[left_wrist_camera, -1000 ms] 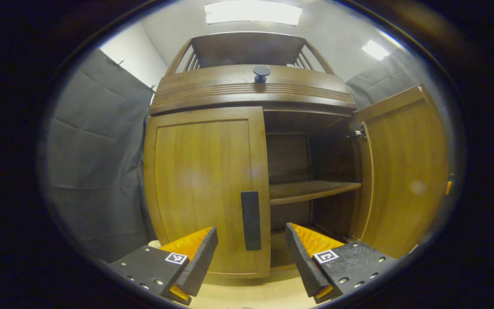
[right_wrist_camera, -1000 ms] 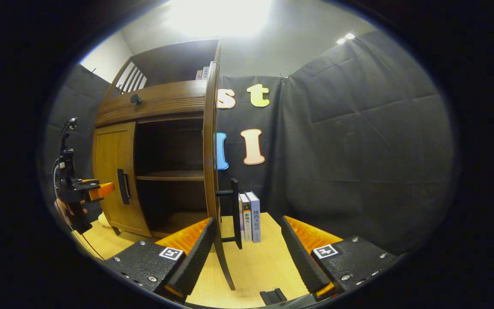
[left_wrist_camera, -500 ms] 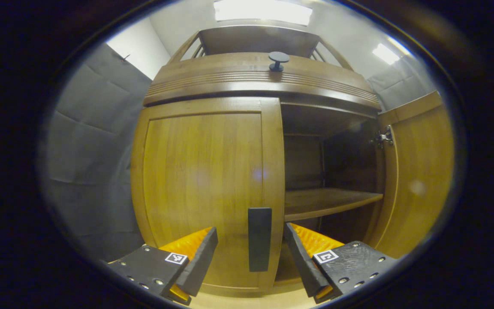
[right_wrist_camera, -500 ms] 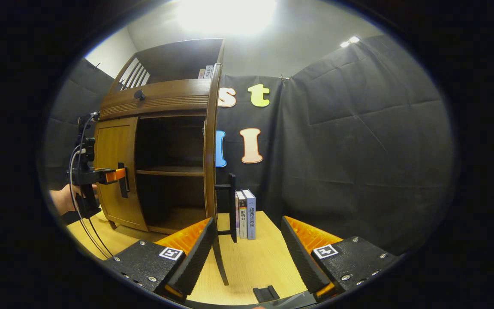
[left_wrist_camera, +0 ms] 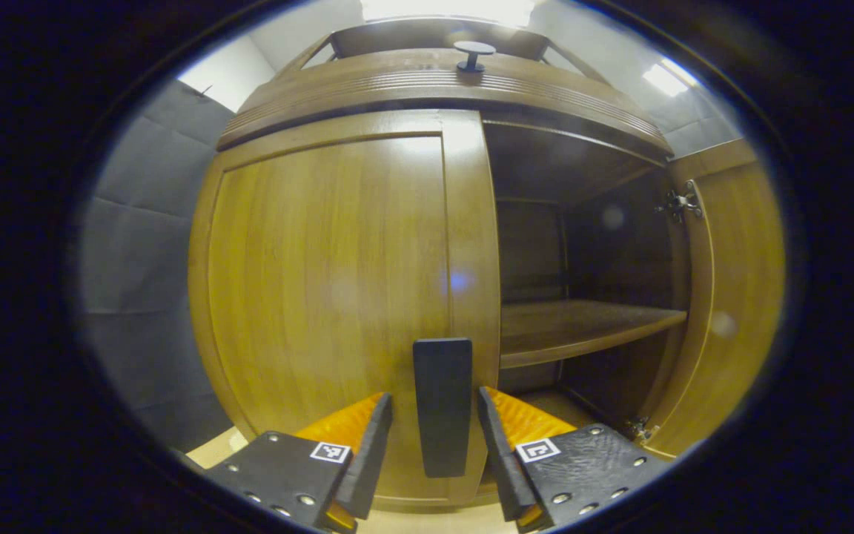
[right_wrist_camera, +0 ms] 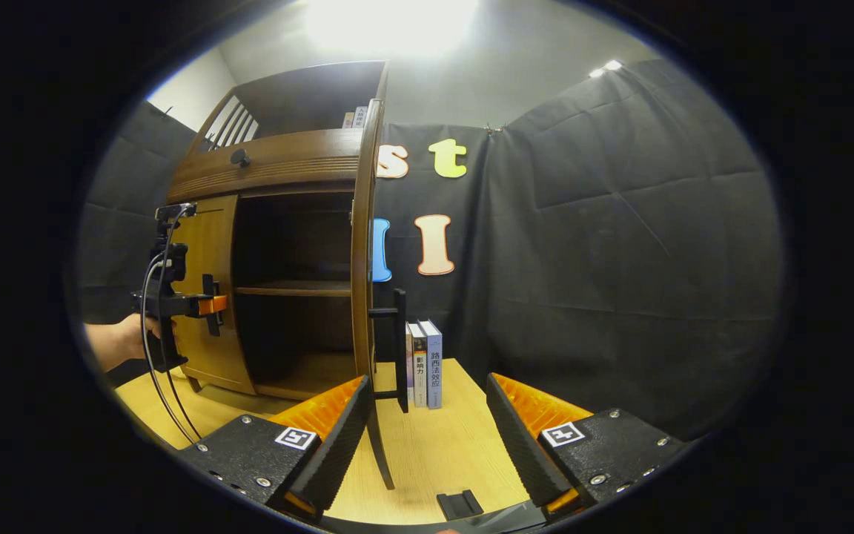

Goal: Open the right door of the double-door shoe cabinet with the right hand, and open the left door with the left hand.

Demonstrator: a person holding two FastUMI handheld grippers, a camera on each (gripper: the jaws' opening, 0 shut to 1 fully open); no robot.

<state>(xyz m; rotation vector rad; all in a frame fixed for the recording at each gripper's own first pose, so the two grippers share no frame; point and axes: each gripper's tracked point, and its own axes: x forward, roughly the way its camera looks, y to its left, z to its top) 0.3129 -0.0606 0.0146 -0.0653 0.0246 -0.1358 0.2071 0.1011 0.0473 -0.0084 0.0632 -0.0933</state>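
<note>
Left gripper view looks straight at the shoe cabinet (left_wrist_camera: pixel 442 81): its left door (left_wrist_camera: pixel 338 297) sits flush and closed, while the right door (left_wrist_camera: pixel 731 297) stands swung out on its hinge, baring the inner shelf (left_wrist_camera: pixel 583 326). So, by my reading, half the task is done and the left door is what remains. The left gripper (left_wrist_camera: pixel 433 445) is spread, its fingers flanking the left door handle (left_wrist_camera: pixel 442 404) with a small gap on each side, not yet pinching it; the right gripper view shows the same gripper at that handle (right_wrist_camera: pixel 210 304), held by a hand (right_wrist_camera: pixel 127 341). The handle sits at the door's inner edge, beside the open compartment, so the door should swing toward the cabinet's left side, where nothing shows in the way but bare booth wall. In the right gripper view the right gripper (right_wrist_camera: pixel 423 452) is also spread and holds nothing; the open right door's edge (right_wrist_camera: pixel 362 297) and its handle (right_wrist_camera: pixel 399 348) stand just ahead of its fingers. Books (right_wrist_camera: pixel 423 363) stand on the tabletop (right_wrist_camera: pixel 457 445) behind that door, near the back edge, clear of the left door's swing.
</note>
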